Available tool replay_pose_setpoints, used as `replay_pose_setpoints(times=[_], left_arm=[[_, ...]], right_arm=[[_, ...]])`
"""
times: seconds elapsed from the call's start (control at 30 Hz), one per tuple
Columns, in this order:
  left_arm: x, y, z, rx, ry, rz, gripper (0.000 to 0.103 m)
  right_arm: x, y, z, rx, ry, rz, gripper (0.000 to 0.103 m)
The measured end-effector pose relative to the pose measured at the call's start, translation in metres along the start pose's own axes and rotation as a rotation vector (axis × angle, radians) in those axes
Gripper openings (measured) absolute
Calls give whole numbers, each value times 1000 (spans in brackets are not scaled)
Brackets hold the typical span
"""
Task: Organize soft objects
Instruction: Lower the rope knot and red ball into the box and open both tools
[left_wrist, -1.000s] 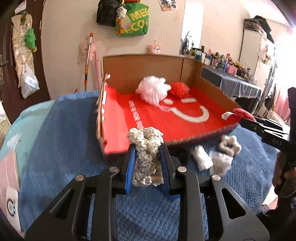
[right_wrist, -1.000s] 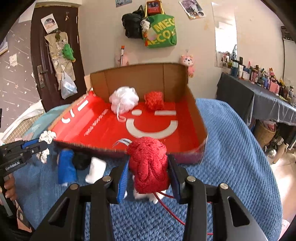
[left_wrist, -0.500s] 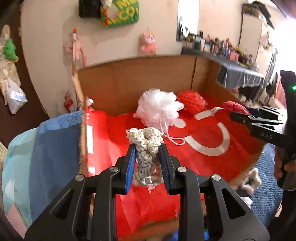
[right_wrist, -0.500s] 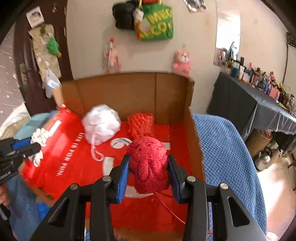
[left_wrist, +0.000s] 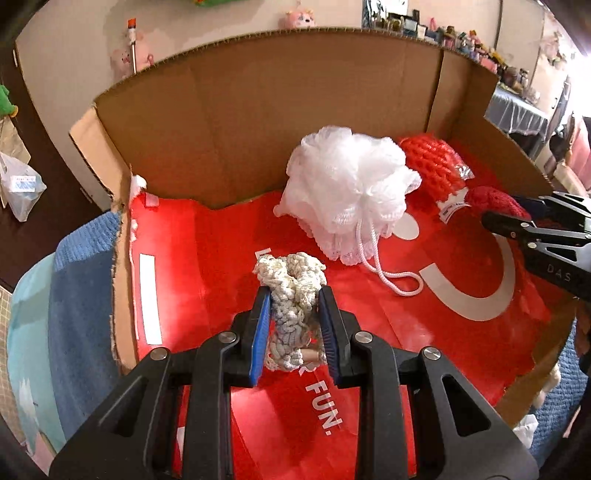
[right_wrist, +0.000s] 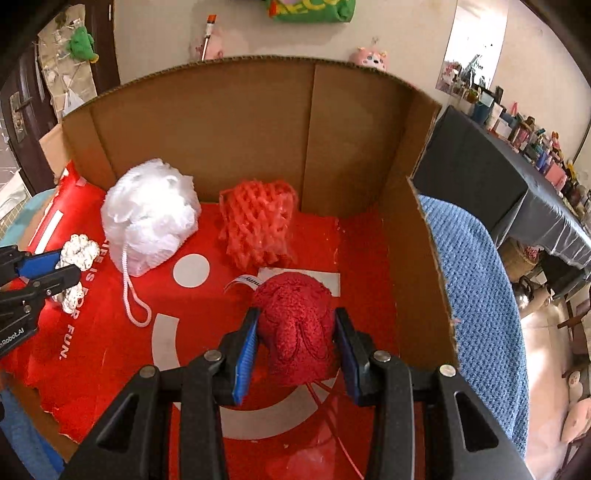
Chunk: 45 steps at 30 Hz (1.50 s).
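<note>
My left gripper (left_wrist: 292, 295) is shut on a cream knitted piece (left_wrist: 290, 291) and holds it over the red floor of the cardboard box (left_wrist: 258, 110). My right gripper (right_wrist: 295, 317) is shut on a dark red knitted piece (right_wrist: 295, 325) over the box's right half; it also shows in the left wrist view (left_wrist: 495, 203). A white mesh bath pouf (left_wrist: 347, 188) and an orange-red foam net (right_wrist: 258, 225) lie at the back of the box. The left gripper and its cream piece show at the left of the right wrist view (right_wrist: 79, 254).
The box (right_wrist: 421, 258) has tall cardboard walls at the back and right and a torn front edge. It stands on a blue knitted blanket (right_wrist: 476, 295). A dark cloth-covered table with bottles (right_wrist: 517, 166) stands to the right. Small white soft items (left_wrist: 526, 435) lie outside the front edge.
Both grippers have moved forward from outside the box's front edge to above its red floor, each still holding its knitted piece. The box now fills both views.
</note>
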<state>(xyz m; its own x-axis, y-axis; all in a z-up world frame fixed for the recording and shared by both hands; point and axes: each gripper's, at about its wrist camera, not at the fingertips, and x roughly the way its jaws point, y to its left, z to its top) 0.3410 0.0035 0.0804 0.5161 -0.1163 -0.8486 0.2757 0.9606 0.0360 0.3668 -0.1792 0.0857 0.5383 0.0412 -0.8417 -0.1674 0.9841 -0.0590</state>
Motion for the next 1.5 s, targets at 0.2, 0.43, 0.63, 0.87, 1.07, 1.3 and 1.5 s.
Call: replay_pose_setpoints(times=[0.2,0.43,0.63,0.87,1.07,1.3,1.5], left_arm=[[11,-1,1,0,59,5,24],[13,-3,7,-5,67,18,25],[14,-1,8,-12,70,23,25],[15,6,10,-21,75,19,25],[20,7,11,-15,75,23,26],[19,6,10,-17,74,19,27],[23,11,8,-20,74,7,27]], right_arm=[[12,5,2,-29,35,-12,42],[20,6,5,-44,76,-1,43],[23,3,8,-45,94,4,43],[29,-5,16,-46,98,7,43],[33,-4,15,-42,102,15,44],[35,-4,14,-46,104,16,46],[36,-5,15,-48,104,20,48]])
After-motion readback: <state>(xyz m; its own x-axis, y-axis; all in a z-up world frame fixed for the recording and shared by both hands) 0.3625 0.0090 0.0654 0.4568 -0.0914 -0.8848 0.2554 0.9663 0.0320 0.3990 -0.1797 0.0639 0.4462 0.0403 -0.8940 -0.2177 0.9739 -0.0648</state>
